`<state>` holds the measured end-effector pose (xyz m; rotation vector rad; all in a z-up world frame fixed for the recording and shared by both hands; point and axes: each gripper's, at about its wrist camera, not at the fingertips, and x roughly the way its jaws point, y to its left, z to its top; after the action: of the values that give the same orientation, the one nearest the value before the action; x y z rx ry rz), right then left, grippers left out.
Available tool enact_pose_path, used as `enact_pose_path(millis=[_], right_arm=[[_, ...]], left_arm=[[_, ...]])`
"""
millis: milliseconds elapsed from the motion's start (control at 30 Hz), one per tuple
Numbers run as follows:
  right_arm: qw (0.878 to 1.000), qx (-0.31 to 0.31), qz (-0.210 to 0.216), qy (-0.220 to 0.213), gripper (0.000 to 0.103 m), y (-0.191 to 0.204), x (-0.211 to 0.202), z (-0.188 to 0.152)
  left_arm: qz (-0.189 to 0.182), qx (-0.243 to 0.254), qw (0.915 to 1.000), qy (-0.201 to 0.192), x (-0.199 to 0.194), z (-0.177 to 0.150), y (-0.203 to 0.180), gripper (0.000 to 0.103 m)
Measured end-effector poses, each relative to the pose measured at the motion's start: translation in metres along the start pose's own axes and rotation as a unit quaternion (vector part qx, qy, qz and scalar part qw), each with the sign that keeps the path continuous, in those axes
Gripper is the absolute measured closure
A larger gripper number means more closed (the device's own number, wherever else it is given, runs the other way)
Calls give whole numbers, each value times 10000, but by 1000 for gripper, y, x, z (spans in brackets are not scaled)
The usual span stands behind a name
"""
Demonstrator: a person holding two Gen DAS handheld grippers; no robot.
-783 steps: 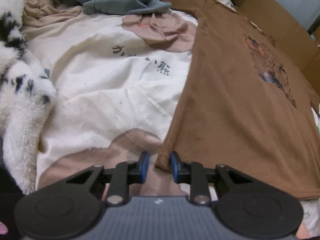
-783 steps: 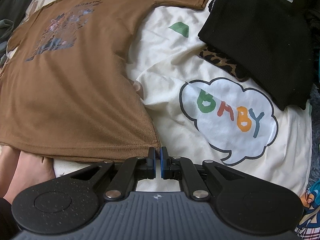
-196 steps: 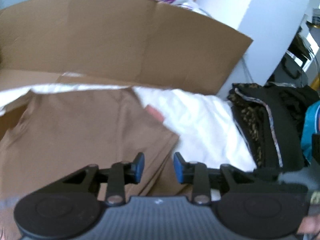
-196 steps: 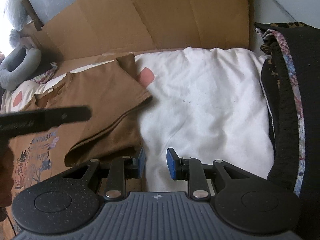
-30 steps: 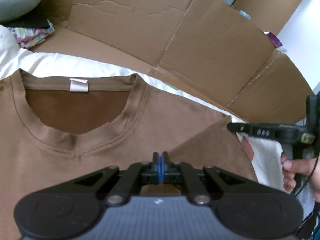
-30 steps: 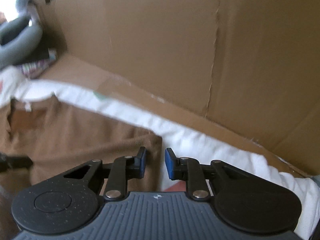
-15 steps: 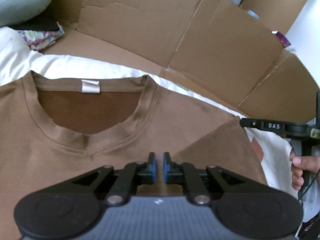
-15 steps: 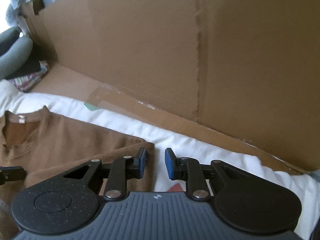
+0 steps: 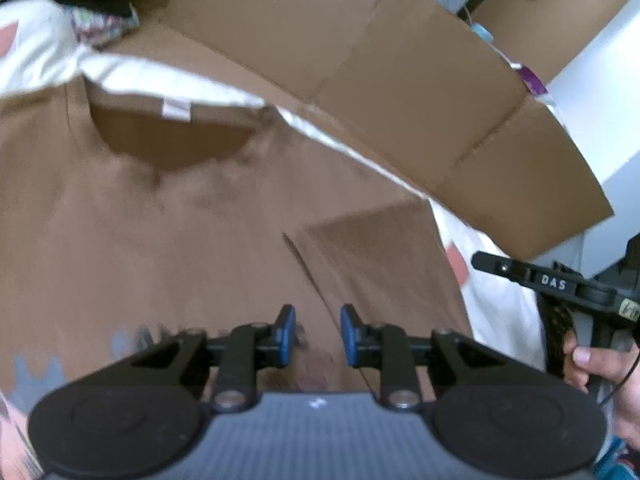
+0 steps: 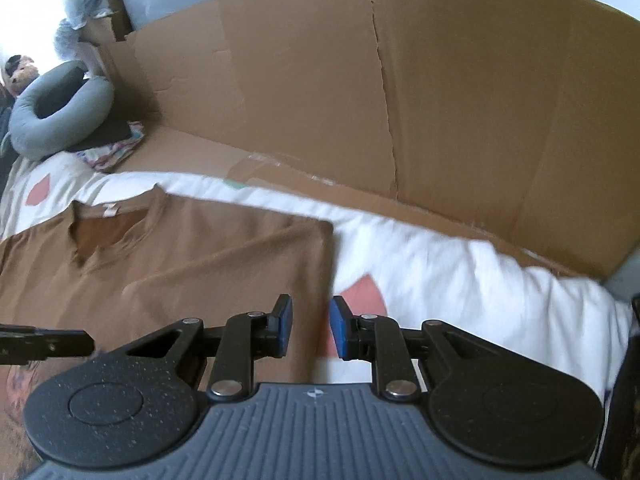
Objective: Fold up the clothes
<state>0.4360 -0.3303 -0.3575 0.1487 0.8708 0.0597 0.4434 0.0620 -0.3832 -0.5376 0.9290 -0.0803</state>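
A brown T-shirt point(image 9: 168, 232) lies flat on the white bedspread, collar and white label towards the cardboard. Its right sleeve point(image 9: 380, 256) is folded inward over the body, leaving a straight right edge point(image 10: 326, 272). My left gripper point(image 9: 316, 334) hovers open over the shirt beside the folded sleeve, nothing between its blue pads. My right gripper point(image 10: 308, 330) is open above the shirt's folded right edge, also empty. In the left wrist view the other gripper point(image 9: 552, 284) shows at the right, held by a hand point(image 9: 600, 364).
A large cardboard sheet point(image 10: 360, 92) stands along the far side of the bed. A grey neck pillow point(image 10: 56, 116) and a patterned cloth lie at the far left. White bedspread point(image 10: 460, 280) with a pink patch extends right of the shirt. Dark clothes sit at the right edge.
My left gripper went from shut to open and drew back from the collar toward the shirt's print. My right gripper stayed open and pulled back and up, showing more of the folded shirt.
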Motion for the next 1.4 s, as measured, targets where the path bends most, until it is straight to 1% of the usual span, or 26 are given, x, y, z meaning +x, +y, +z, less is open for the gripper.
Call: enact_pose_path(millis=[167,300,433,533,633,700,767,800,833,867,1033,1200,1400], right_arm=[[10000,-22,14,3,76,1,-19,-21],[10000,-51,26,53,76,0,-31,-38],[10000,-91,15,32,75,-1,-45,-55],[9999,-114,-14,100,74,-3,-52,-66],[9996,-224,16,184,68,-1,-55,-77],[9992,-312,46,225,63,0,-56,-83],[9990,-352,82,271,62,2,-56,-88],[9987,-390,92,300,62,3,-55,-90],[9985,-433,99,327,62,4,-53,-91],[9983,-452,103,354,62,4,-51,-93],[9983,-404,35,418,62,6,-41,-97],[9983,-365,-58,444,62,7,-32,-99],[9981,-384,-128,467,62,4,-29,-99]], left_arm=[[-198,-171,9994,205,-5,-21,-10,77],[-312,-142,9989,307,-4,-32,-23,77],[-377,-127,9983,415,3,-43,-32,69],[-428,-88,9978,493,10,-51,-37,69],[-445,-46,9976,527,17,-55,-40,69],[-443,30,9977,503,20,-58,-42,69],[-450,133,9978,476,22,-60,-46,71],[-463,177,9977,468,22,-61,-47,75],[-460,194,9976,477,23,-62,-49,89],[-469,191,9974,518,24,-61,-49,98],[-542,186,9975,423,6,-53,-52,101],[-523,330,9976,312,-11,-43,-63,101],[-297,512,9966,575,-5,-51,-65,102]])
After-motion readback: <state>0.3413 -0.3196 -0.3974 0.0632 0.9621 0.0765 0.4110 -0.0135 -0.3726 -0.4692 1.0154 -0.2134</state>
